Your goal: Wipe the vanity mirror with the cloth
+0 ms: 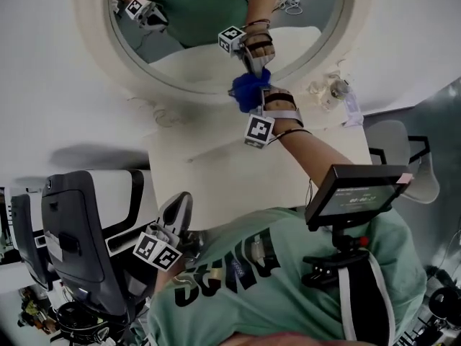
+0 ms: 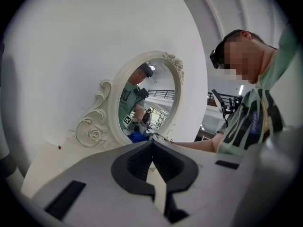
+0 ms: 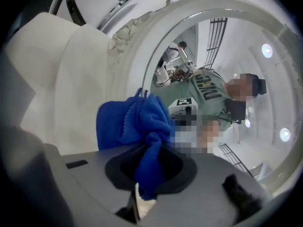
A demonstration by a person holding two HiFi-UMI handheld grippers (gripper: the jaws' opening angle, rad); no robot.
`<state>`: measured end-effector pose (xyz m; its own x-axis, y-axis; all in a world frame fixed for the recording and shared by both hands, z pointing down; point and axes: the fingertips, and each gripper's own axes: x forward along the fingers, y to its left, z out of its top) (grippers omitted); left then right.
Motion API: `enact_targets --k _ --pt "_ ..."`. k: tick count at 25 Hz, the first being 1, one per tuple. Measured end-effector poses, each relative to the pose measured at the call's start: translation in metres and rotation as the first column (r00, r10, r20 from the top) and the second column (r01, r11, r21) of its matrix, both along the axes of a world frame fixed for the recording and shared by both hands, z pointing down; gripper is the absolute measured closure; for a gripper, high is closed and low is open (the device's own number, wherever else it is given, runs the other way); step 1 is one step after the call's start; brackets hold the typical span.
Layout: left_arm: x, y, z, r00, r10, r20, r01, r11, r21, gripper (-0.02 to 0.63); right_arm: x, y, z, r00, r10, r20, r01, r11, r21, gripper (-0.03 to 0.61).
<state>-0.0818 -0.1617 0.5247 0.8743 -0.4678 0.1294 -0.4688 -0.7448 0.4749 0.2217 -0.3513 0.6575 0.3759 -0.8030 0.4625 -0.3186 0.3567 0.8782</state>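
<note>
Blue cloth is clamped in my right tongs. The jaws are closed down on a twisted tail of it, and the bulk of the fabric bunches out past the tips. This grip puts a soft pad ahead of the hard jaws, so fabric rather than plastic meets the glass.

Position of the cloth: at the lower part of the mirror, just above the bottom of its cream carved frame. The frame stands at the far edge of the vanity top. In the head view the cloth and its reflection meet with no gap, so I judge the pad to be in contact with the glass. The right arm reaches across the whole vanity top for this.

My left tongs are closed, tip against tip, with nothing between the jaws. They hang low at the near edge of the vanity top, beside a grey chair and well apart from the mirror. They point towards it from the side, leaving the work area free (one tool is enough for wiping).

Stage, as I judge it: wiping is under way at the bottom of the glass, with the upper area still to cover. A small clear bottle stands at the far right corner, near the frame. Wide strokes to the right could knock it.
</note>
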Motion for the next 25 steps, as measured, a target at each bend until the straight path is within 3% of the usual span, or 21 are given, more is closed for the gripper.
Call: enact_targets --k 3,5,8,12,14,18,23,25 --pt "0.004 0.003 -0.019 0.999 0.024 -0.03 -0.023 0.999 0.024 0.604 -0.001 0.003 -0.003 0.999 0.026 -0.042 -0.027 0.999 -0.041 0.532" --pt "0.002 0.0 -0.03 0.998 0.043 -0.047 -0.04 0.998 0.054 0.604 0.001 0.003 -0.006 0.999 0.048 -0.005 -0.048 0.997 -0.06 0.531" --pt "-0.016 -0.005 -0.031 0.996 0.06 -0.066 -0.054 0.994 0.09 0.604 -0.015 0.004 0.012 0.981 0.089 0.17 -0.071 0.992 -0.107 0.531" --pt "-0.028 -0.014 -0.044 0.989 0.096 -0.109 -0.078 0.985 0.155 0.604 -0.02 0.005 0.02 0.888 0.15 0.434 -0.094 0.985 -0.147 0.531" --pt "-0.031 -0.024 -0.053 0.984 0.117 -0.131 -0.092 0.978 0.188 0.604 -0.017 0.004 0.014 0.805 0.187 0.564 -0.112 0.98 -0.166 0.53" --pt "-0.05 -0.042 -0.062 0.976 0.147 -0.162 -0.112 0.972 0.207 0.604 -0.024 0.033 0.006 0.574 0.286 0.767 -0.178 0.958 -0.225 0.529" --pt "-0.062 -0.058 -0.057 0.969 0.153 -0.195 -0.116 0.975 0.189 0.604 -0.039 0.071 -0.026 0.362 0.227 0.904 -0.19 0.968 -0.167 0.528" --pt "-0.06 -0.062 -0.051 0.967 0.167 -0.193 -0.134 0.976 0.173 0.604 -0.046 0.089 -0.035 0.301 0.207 0.931 -0.184 0.97 -0.156 0.528"
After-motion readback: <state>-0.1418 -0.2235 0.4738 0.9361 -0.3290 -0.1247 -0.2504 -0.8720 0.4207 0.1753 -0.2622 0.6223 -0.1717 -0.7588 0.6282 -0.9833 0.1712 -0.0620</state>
